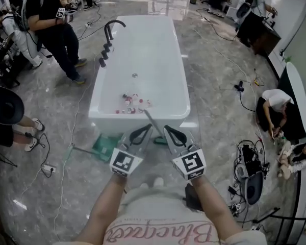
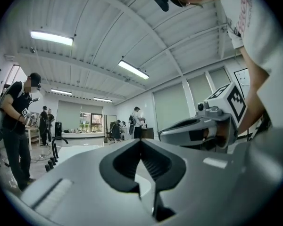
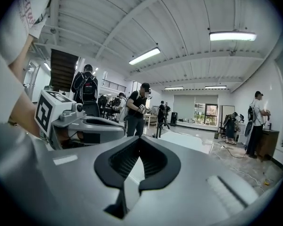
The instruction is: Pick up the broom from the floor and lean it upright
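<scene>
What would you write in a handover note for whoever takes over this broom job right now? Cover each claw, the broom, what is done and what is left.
Left claw: shut, empty, raised before the bathtub.
Right claw: shut, empty, beside the left one.
Broom: its thin handle slants up against the bathtub's near wall; a green part, probably its head, sits on the floor below.
Done: the broom seems to be leaning, and neither claw holds it.
Left: check that it stands steady; its foot is hidden behind the claws.

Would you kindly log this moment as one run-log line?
left gripper: shut, empty | right gripper: shut, empty | thin handle between them, by bathtub
</scene>
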Motion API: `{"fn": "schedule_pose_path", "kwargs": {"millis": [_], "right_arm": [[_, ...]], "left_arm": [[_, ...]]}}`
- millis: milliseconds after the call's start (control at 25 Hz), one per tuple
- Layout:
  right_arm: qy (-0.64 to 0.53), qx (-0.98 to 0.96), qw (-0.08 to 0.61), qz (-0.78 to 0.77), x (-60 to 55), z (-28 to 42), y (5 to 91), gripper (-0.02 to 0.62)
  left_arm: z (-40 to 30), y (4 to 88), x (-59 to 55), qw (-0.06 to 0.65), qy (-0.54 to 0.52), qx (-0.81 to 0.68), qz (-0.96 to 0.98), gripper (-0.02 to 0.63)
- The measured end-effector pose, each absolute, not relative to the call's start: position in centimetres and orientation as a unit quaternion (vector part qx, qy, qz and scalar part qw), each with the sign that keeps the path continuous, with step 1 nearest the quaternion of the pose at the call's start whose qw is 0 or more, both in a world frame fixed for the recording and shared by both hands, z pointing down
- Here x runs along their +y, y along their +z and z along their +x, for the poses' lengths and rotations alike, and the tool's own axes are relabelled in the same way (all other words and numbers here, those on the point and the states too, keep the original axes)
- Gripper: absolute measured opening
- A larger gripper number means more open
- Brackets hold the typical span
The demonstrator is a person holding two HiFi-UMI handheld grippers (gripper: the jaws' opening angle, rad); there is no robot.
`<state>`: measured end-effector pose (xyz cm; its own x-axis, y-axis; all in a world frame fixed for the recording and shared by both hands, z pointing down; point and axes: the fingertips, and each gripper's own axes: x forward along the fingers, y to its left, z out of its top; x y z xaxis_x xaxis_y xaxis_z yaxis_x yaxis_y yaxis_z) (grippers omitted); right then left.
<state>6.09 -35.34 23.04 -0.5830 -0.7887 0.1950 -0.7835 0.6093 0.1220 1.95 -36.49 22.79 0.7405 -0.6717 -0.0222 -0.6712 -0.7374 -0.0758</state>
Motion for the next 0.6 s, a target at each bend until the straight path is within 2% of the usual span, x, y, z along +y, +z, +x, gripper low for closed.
{"fn": "schedule_pose_path", "kwargs": {"millis": [200,600], "right_arm": [[-0.035,-0.895,0.093,0.435,-34.2,6.0,20.5,0.002],[-0.003,-0.884,0.054,0.464,-33.7,7.2,19.9,0.0]], "left_arm": [[2.0,20.0,-35.9,0.05,0.021,0.367,-0.928,0.0],[1.8,18.4,-35.1,0.049,0.041,0.374,-0.925,0.0]]}}
